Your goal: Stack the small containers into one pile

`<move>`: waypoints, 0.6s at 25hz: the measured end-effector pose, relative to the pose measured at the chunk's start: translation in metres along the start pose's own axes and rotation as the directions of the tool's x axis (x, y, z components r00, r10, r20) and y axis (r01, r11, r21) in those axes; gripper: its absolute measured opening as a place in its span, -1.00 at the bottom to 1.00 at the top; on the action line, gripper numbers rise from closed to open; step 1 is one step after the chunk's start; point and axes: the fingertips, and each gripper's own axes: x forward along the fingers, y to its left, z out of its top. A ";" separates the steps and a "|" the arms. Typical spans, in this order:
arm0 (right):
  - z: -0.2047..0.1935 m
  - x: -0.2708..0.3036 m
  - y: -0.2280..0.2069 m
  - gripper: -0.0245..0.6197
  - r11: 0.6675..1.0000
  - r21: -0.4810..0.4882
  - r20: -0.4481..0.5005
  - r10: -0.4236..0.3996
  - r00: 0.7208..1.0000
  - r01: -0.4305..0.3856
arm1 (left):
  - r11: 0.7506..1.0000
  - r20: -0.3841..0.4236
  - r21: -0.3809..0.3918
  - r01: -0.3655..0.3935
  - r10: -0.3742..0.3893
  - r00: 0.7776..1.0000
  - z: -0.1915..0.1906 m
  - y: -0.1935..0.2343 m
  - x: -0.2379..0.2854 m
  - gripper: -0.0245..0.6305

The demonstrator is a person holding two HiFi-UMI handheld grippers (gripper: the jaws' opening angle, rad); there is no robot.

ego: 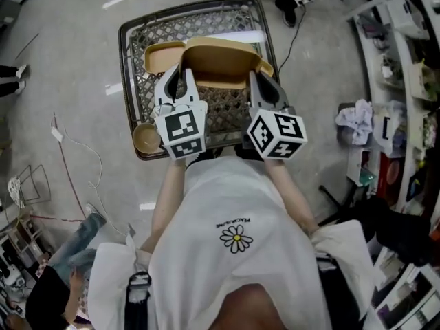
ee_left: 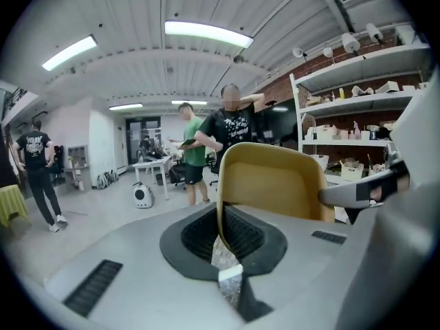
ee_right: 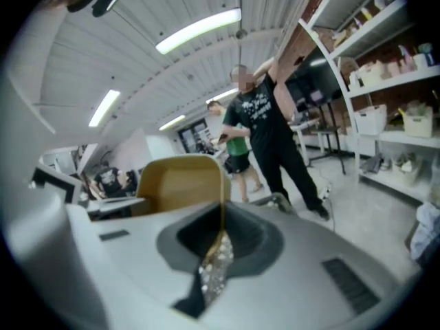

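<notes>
A tan rectangular container (ego: 220,59) hangs in the air above a metal mesh basket (ego: 137,81), carried by both grippers. My left gripper (ego: 184,78) is shut on its left rim and my right gripper (ego: 260,81) is shut on its right rim. In the left gripper view the container (ee_left: 275,181) stands on edge, its wall pinched in the left gripper (ee_left: 221,238). The right gripper view has the same container (ee_right: 180,184) with its thin wall clamped in the right gripper (ee_right: 221,234). A second tan container (ego: 161,55) lies in the basket at the back left. A small round tan bowl (ego: 146,138) sits at the basket's front left corner.
Shelves (ego: 405,67) with boxes and clutter line the right side. A person in dark clothes (ee_left: 230,133) and one in a green shirt (ee_left: 192,150) stand beyond the basket. Cables (ego: 75,150) trail over the floor at the left. A crumpled cloth (ego: 356,119) lies by the shelves.
</notes>
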 end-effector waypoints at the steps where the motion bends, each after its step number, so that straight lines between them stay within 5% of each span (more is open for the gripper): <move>1: 0.009 -0.006 0.000 -0.79 1.000 -0.004 0.026 -0.004 1.000 0.004 | 1.000 0.017 -0.004 0.009 -0.009 1.000 0.010 -0.004 -0.002 -0.84; 10: 0.036 -0.019 -0.018 -0.79 0.999 -0.001 0.092 -0.050 0.994 0.050 | 0.996 0.051 0.013 0.093 -0.094 0.994 0.036 -0.029 0.014 -0.84; 15: 0.007 0.009 -0.067 -0.79 0.977 0.191 -0.169 -0.058 0.984 0.091 | 0.968 -0.186 0.043 0.245 -0.233 0.954 0.003 -0.058 0.072 -0.83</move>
